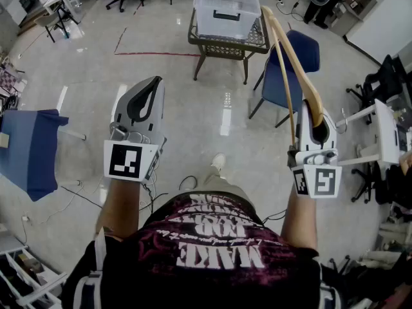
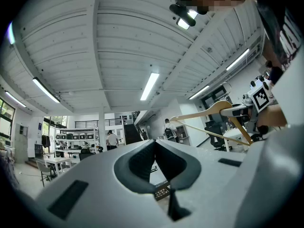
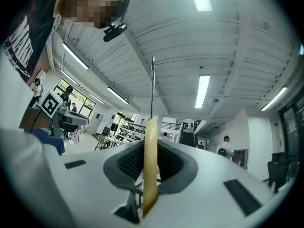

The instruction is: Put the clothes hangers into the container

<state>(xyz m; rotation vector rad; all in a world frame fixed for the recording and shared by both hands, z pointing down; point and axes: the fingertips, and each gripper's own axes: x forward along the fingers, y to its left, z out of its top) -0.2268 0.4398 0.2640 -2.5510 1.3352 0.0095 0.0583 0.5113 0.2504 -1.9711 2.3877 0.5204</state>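
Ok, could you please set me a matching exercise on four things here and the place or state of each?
Things:
1. pale wooden clothes hanger
2. clear plastic container
3. left gripper
4. blue padded chair

Places or states:
A. on top of the dark wicker table
B. jaws together, nothing between them
C. clamped in the jaws of the right gripper
D. standing beside that table

Pairs: 1-C, 2-A, 3-B, 4-D

Head view downward; hanger (image 1: 295,62) shared throughout
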